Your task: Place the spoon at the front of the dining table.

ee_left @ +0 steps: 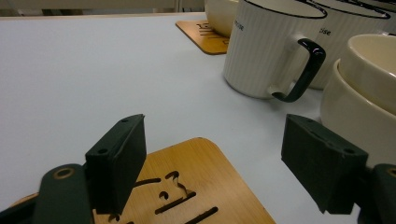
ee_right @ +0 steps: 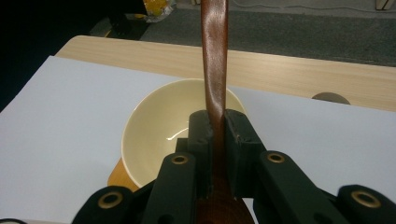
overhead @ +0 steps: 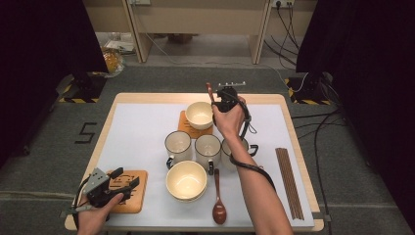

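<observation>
My right gripper (overhead: 216,99) is raised at the far side of the table, beside a cream bowl (overhead: 199,115) that sits on an orange coaster (overhead: 186,126). It is shut on the handle of a dark wooden spoon (overhead: 209,90). In the right gripper view the spoon handle (ee_right: 215,60) rises from the right gripper (ee_right: 217,122), with the bowl (ee_right: 159,133) below. My left gripper (overhead: 126,179) rests near the front left corner, open over a bamboo coaster (overhead: 131,195). In the left gripper view the left gripper (ee_left: 215,142) holds nothing above the coaster (ee_left: 205,186).
Three white mugs (overhead: 207,148) stand in a row mid-table. In front of them are stacked cream bowls (overhead: 186,180) and a second wooden spoon (overhead: 219,201). Several chopsticks (overhead: 289,182) lie along the right edge. A mug (ee_left: 266,46) and the stacked bowls (ee_left: 364,88) are close to the left gripper.
</observation>
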A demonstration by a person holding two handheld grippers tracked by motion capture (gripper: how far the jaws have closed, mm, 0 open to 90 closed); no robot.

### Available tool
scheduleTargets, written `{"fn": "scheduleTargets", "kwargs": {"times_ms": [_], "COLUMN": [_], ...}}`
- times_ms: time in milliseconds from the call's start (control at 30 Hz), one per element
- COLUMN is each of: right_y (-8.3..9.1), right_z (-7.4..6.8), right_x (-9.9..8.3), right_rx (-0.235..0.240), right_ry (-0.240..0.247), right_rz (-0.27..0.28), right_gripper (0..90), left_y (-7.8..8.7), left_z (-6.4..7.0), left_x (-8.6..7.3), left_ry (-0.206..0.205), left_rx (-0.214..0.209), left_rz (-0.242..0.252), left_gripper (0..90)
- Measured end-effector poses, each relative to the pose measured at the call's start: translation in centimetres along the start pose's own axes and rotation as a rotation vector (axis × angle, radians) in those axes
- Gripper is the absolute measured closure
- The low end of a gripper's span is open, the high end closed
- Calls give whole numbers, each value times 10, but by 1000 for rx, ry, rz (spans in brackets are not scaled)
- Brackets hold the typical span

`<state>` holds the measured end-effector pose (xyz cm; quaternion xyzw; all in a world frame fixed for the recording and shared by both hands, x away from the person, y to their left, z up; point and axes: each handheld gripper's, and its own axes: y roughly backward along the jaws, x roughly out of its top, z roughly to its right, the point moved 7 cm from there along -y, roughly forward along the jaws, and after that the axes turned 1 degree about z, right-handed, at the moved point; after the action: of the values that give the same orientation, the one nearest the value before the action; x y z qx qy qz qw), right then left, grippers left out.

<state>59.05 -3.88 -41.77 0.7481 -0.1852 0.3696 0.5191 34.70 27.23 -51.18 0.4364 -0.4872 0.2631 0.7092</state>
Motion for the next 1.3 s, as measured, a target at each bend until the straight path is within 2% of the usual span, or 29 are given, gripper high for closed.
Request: {"fn": "scheduleTargets", "kwargs": {"times_ms": [533,1300], "right_y": [-15,-27], "right_z": [2,0], "right_x": [-2,0], "right_rx": [-3,-2], "right_ry": [-9,-17], "right_rz": [-19,-33], "right_gripper": [815,815], "left_y": [0,0], "left_z": [-1,-1], "left_x": [-1,-1], "left_ry": [5,5], "left_rx": [-1,-2], "left_rz": [2,0], "left_gripper": [217,217]}}
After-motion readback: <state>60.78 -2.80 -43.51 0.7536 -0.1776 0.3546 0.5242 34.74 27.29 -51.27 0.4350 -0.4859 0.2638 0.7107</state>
